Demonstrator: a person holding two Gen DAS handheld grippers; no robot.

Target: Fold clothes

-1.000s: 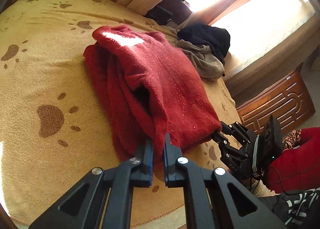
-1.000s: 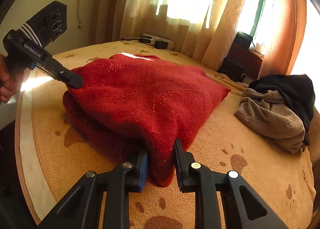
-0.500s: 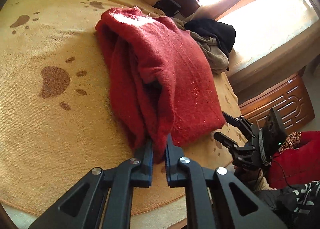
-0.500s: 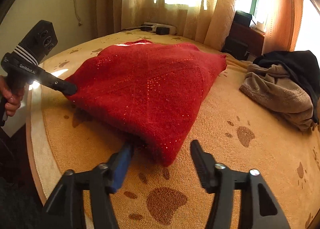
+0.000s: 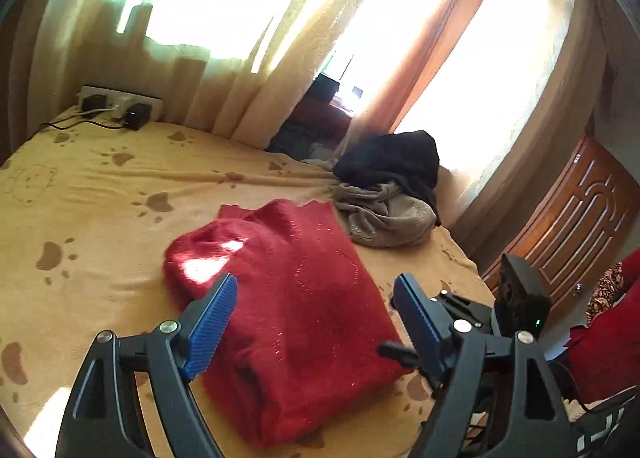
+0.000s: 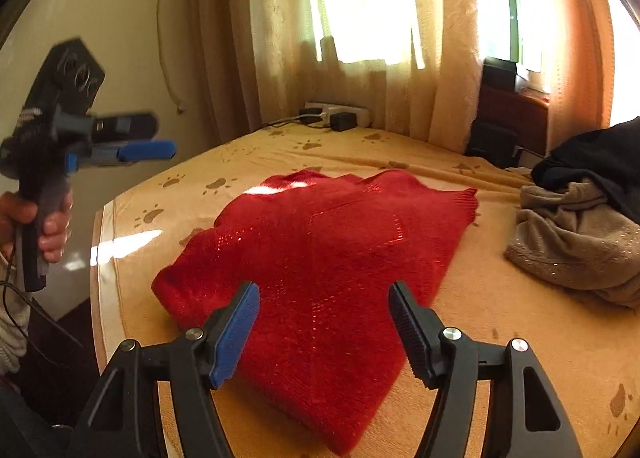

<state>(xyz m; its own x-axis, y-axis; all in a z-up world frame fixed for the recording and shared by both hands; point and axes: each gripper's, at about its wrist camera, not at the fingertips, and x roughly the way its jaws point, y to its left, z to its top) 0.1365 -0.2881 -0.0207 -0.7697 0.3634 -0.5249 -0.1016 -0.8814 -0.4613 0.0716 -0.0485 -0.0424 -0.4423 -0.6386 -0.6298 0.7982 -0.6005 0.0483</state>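
Left wrist view: left gripper [image 5: 314,328] and right gripper [image 6: 324,332] hang spread and empty over the folded red sweater [image 5: 288,306] near the bed [image 5: 80,217] edge; pressing it flat would tidy the fold.

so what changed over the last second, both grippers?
Both let go. The left gripper and right gripper, each shut on the red sweater's near edge a second ago, now stand open and raised clear; the right opened first. The sweater dropped flat, folded, on the paw-print blanket. The grey and black clothes pile stayed put.
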